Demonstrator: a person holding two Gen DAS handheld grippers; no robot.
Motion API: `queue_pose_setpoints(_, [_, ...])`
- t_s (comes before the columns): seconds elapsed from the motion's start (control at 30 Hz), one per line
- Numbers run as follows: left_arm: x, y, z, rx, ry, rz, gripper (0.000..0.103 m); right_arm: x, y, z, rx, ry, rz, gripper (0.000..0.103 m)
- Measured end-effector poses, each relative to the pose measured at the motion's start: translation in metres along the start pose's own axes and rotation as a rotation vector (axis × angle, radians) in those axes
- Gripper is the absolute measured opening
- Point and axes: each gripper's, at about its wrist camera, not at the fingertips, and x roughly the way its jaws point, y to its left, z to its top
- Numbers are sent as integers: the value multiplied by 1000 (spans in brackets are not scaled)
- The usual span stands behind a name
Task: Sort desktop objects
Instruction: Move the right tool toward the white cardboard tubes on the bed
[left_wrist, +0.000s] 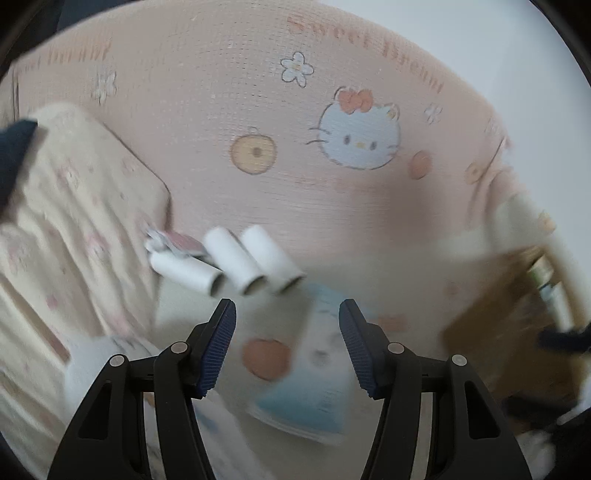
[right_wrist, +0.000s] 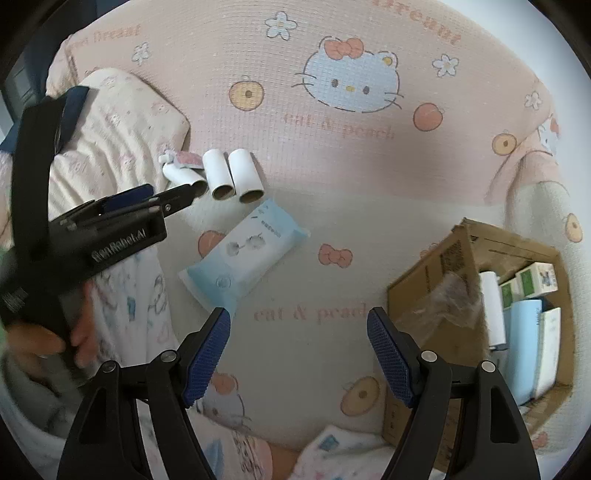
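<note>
Hovering over a pink cartoon-cat mat (right_wrist: 332, 177), both grippers have their fingers spread wide with nothing between them. Left gripper (left_wrist: 287, 345) hangs above a light-blue wipes pack (left_wrist: 306, 384), blurred in its own view; the pack sits below the finger gap, not touched as far as I can tell. Right gripper (right_wrist: 298, 356) is over bare mat, the wipes pack (right_wrist: 243, 254) at its 11 o'clock, just beyond the left fingertip. Three white cardboard tubes (right_wrist: 218, 173) lie side by side at 11 o'clock of the pack, open ends facing the camera; in the left wrist view the tubes (left_wrist: 236, 264) sit at 12 o'clock of the left fingers. A small pink-and-white item (right_wrist: 181, 159) touches the leftmost tube, too small to identify. A cream patterned pillow (right_wrist: 122, 125) lies at 9 o'clock of the tubes. Open cardboard box (right_wrist: 443, 266) at 3 o'clock in the right wrist view holds a white roll (right_wrist: 493, 306), green-and-white cartons (right_wrist: 532, 280) and pale blue packs (right_wrist: 526, 343). In the right wrist view a hand (right_wrist: 44, 343) holds the left gripper (right_wrist: 162, 197), its fingertips near the tubes.
</note>
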Motion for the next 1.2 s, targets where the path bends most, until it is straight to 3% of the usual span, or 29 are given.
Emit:
queue_pose_setpoints(0.13, [25, 12, 5, -76, 47, -85, 62, 20, -2, 11, 34, -43, 93, 75])
queue_pose_setpoints(0.2, [35, 20, 11, -131, 21, -139, 62, 34, -2, 16, 44, -53, 100, 75])
queue_pose_setpoints(0.3, [50, 19, 21, -130, 17, -204, 62, 52, -5, 22, 73, -86, 84, 75])
queue_pose_setpoints(0.53, [98, 16, 39, -104, 69, -213, 62, 103, -10, 54, 19, -144, 9, 75])
queue_pose_setpoints(0.63, [114, 28, 49, -144, 110, -231, 62, 130, -18, 67, 37, -130, 39, 75])
queue_pose_setpoints(0.73, [123, 39, 65, -147, 81, -157, 62, 158, -36, 75, 172, -76, 89, 75])
queue_pose_setpoints(0.87, [140, 53, 91, -153, 63, -154, 62, 180, -45, 82, 266, -62, 114, 75])
queue_pose_setpoints(0.93, [156, 56, 101, -154, 128, -166, 62, 189, -41, 88, 248, -52, 104, 75])
queue_pose_setpoints(0.97, [163, 56, 106, -146, 168, -135, 58, 193, -38, 91, 227, -52, 89, 75])
queue_pose_setpoints(1.03, [166, 48, 118, -58, 237, 71, 47, 198, -30, 99, 178, -62, 81, 75])
queue_pose_setpoints(1.07, [164, 41, 124, 9, 239, 128, 47, 199, -28, 102, 154, -66, 82, 75])
queue_pose_setpoints(1.13, [160, 29, 137, 106, 267, 126, 47, 204, -22, 108, 114, -81, 80, 75])
queue_pose_setpoints(1.2, [169, 29, 144, 71, 357, 58, 47, 209, -19, 114, 99, -90, 70, 75])
